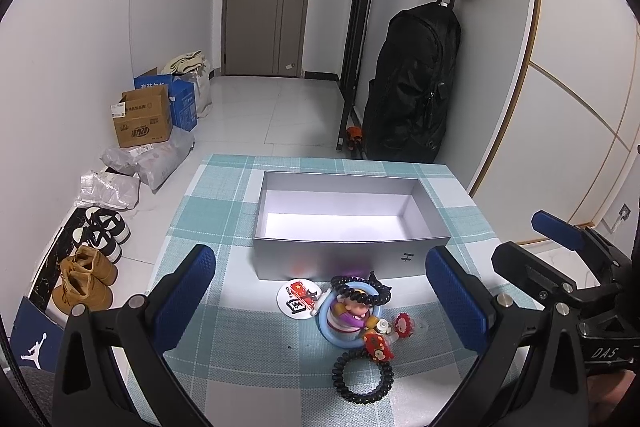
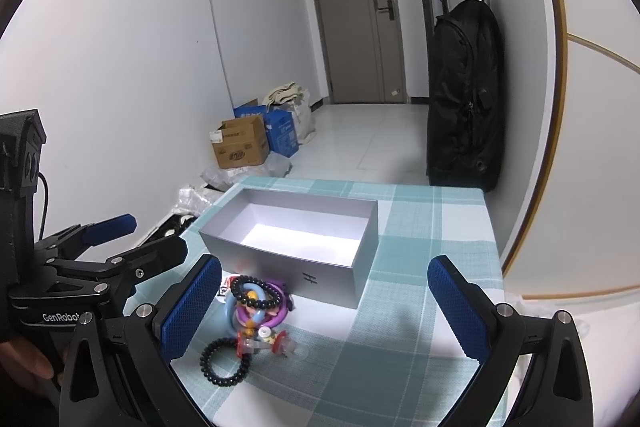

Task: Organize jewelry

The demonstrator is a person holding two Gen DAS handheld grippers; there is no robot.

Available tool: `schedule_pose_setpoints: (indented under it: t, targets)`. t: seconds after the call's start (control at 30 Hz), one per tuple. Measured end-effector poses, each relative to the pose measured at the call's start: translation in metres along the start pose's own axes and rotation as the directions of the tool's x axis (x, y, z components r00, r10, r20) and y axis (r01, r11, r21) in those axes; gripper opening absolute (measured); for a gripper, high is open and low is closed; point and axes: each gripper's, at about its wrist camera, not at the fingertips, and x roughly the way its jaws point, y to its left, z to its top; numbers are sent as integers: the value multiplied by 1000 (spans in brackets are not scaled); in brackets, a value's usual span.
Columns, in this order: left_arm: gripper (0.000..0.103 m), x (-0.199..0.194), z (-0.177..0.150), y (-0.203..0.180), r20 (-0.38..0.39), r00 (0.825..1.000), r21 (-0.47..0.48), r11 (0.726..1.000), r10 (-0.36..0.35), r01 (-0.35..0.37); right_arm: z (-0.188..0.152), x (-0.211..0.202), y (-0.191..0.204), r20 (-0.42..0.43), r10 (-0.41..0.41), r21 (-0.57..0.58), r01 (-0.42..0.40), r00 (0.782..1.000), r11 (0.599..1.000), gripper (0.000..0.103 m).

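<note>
A silver open box (image 1: 340,263) with a white inside stands on the checked tablecloth; it also shows in the right wrist view (image 2: 320,279). In front of it lies a pile of trinkets: a black bead bracelet (image 1: 362,377) (image 2: 224,363), a blue ring (image 1: 332,331), a cartoon figurine (image 1: 352,311), a round China badge (image 1: 298,299) and red charms (image 1: 380,345). A second black bead bracelet (image 2: 256,293) and a purple ring (image 2: 276,315) lie on the pile. My left gripper (image 1: 320,299) is open above the pile. My right gripper (image 2: 324,307) is open and empty, to the right of the pile.
The table's right edge (image 2: 490,251) is near the wall. Cardboard boxes (image 1: 142,121), plastic bags (image 1: 148,161) and shoes (image 1: 86,283) sit on the floor at left. A black bag (image 1: 416,87) hangs at the back right.
</note>
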Motion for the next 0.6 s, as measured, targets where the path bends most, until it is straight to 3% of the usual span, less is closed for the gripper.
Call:
schedule_pose_setpoints:
  t: [0.6]
  targets:
    - [102, 7, -6, 3, -51, 998, -12, 999, -36, 35, 2, 0, -3, 6, -8, 8, 8, 1000, 1000, 103]
